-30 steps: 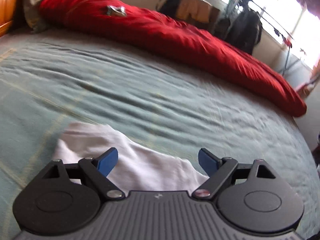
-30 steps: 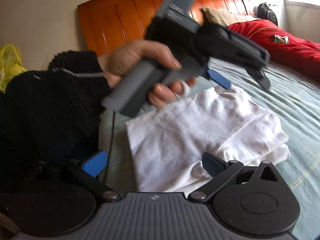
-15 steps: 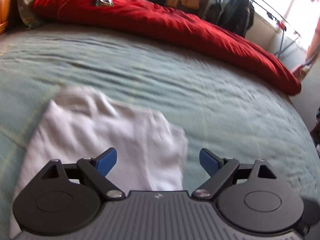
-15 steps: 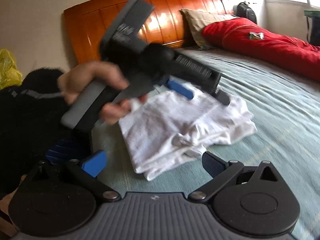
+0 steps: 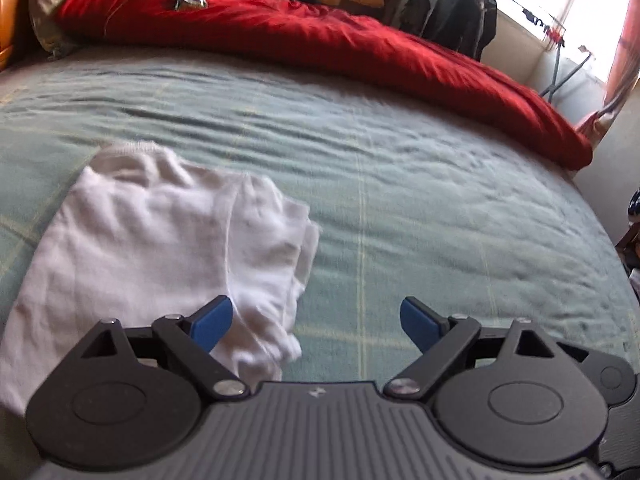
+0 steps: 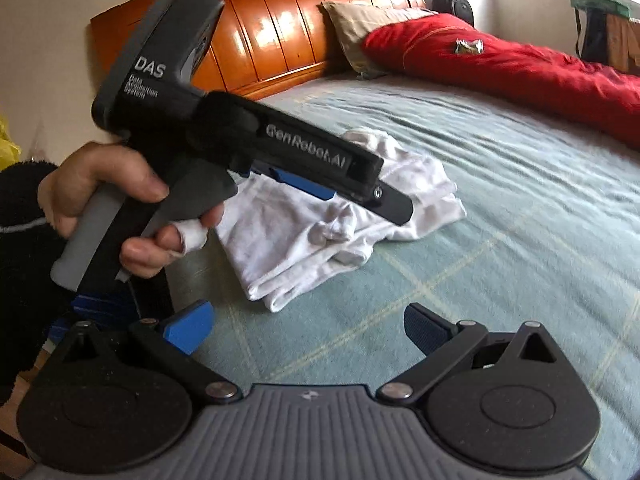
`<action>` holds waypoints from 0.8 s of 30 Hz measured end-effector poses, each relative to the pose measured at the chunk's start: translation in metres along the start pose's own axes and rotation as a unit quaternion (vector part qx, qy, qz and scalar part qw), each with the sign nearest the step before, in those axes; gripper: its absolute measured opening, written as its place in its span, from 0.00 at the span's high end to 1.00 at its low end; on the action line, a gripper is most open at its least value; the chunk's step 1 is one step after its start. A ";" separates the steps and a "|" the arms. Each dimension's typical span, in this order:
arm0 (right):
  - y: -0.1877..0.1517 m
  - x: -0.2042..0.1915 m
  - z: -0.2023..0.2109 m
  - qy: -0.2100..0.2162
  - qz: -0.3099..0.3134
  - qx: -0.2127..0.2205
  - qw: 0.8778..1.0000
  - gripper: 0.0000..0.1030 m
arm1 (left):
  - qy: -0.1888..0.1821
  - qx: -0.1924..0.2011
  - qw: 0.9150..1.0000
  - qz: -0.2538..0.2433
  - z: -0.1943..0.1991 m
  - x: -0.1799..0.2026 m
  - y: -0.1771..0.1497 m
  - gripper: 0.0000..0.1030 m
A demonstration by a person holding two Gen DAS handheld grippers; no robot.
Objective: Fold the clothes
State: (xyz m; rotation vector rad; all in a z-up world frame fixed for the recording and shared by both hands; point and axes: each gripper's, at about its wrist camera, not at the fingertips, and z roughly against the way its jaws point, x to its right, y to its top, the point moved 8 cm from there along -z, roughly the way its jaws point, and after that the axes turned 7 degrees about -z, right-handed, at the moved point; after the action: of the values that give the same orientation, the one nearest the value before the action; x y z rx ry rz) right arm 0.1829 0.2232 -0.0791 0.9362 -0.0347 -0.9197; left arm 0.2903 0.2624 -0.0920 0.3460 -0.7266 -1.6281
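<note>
The folded white garment (image 5: 160,248) lies flat on the pale green bedspread (image 5: 400,200), toward the near side of the bed. In the left wrist view it sits at about 10 o'clock from the left tool (image 5: 316,320); its ragged lower corner reaches between the blue fingertips (image 5: 210,322) near the left one, but neither pad presses on it. The left tool is spread wide and holds nothing.

From the right wrist view the garment (image 6: 320,232) lies at 12 o'clock from the right tool (image 6: 308,326), apart from it, with a strip of bare bedspread (image 6: 500,260) between. The right tool is also spread wide, with only bedspread between its pads. The left tool (image 6: 316,184) hovers above the garment's far-left part, gripped by the person's left hand (image 6: 120,216), which wears a black fuzzy sleeve (image 6: 20,240); one finger carries a white wrap.

Open room stretches across the bedspread from 12 to 3 o'clock of the garment in the left view. A rumpled red duvet (image 5: 340,48) runs along the far side of the bed from 11 to 2 o'clock, with a small crinkled packet (image 5: 190,0) lying on it. A beige pillow (image 6: 360,28) and a wooden headboard (image 6: 280,32) close off the head end. Dark clothes hang on a rack (image 5: 460,8) beyond the bed near the window.
</note>
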 end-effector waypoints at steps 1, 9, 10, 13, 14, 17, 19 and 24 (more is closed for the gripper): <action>-0.002 0.000 0.002 0.002 -0.001 0.000 1.000 0.00 | 0.002 -0.002 1.000 0.005 -0.001 0.000 -0.003 0.12; -0.011 -0.001 0.011 -0.004 -0.004 -0.004 1.000 0.00 | 0.008 -0.008 1.000 0.013 -0.002 0.005 -0.017 0.12; -0.012 -0.001 0.012 -0.005 -0.005 -0.004 1.000 0.00 | 0.007 0.000 1.000 0.015 0.004 0.005 -0.015 0.12; -0.012 0.000 0.017 -0.006 -0.005 0.000 1.000 0.00 | 0.016 0.024 0.999 0.025 0.018 0.000 -0.011 0.11; -0.012 0.001 0.018 -0.006 -0.007 0.000 1.000 0.00 | 0.022 0.031 0.999 0.028 0.021 -0.002 -0.011 0.11; -0.013 0.003 0.019 -0.009 -0.015 0.003 1.000 0.00 | 0.049 0.033 0.998 0.038 0.021 -0.010 -0.020 0.11; -0.015 0.004 0.020 -0.009 -0.017 0.001 1.000 0.00 | 0.049 0.026 0.997 0.045 0.018 -0.012 -0.029 0.11; -0.019 0.005 0.021 -0.010 -0.015 -0.005 1.000 0.00 | 0.029 0.023 0.997 0.074 0.015 -0.009 -0.047 0.11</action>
State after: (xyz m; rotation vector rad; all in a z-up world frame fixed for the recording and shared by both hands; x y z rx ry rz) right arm 0.1650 0.2008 -0.0814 0.9201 -0.0332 -0.9551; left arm 0.2473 0.2771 -0.1120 0.3636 -0.7287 -1.4584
